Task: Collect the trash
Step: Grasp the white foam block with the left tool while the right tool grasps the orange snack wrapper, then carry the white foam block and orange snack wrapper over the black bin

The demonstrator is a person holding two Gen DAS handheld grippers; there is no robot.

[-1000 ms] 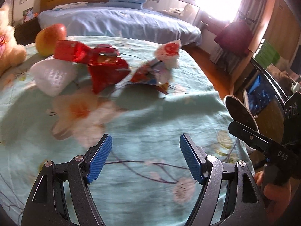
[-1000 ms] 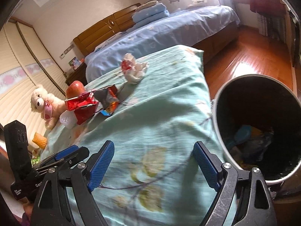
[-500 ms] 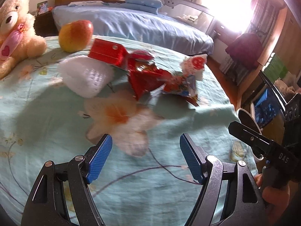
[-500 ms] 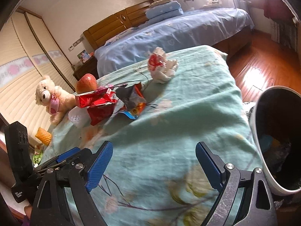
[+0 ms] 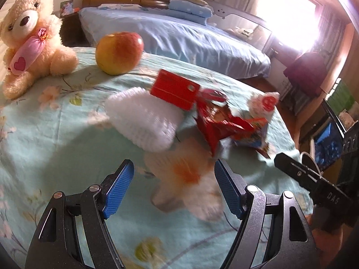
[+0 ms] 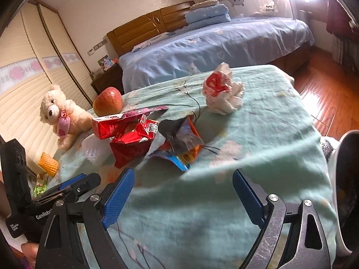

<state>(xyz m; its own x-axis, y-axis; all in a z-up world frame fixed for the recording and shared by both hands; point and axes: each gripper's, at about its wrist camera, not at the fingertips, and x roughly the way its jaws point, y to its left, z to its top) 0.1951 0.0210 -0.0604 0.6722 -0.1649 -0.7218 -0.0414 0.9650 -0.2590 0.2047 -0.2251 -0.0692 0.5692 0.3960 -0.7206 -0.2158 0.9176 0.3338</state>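
Observation:
Trash lies in a pile on the flowered teal cloth: a red carton, a crumpled red wrapper, a blue and orange snack bag, a white foam piece and a crumpled white-and-red paper. My left gripper is open and empty, just short of the foam piece. My right gripper is open and empty, short of the snack bag.
A teddy bear and an apple sit at the far left. A yellow ridged object lies at the left edge. The bin's rim stands at the right, below the cloth edge. A blue bed lies behind.
Both grippers have moved left and forward toward the trash pile, which now looms larger. The bin has slid to the right edge of the right wrist view. Both stay open.

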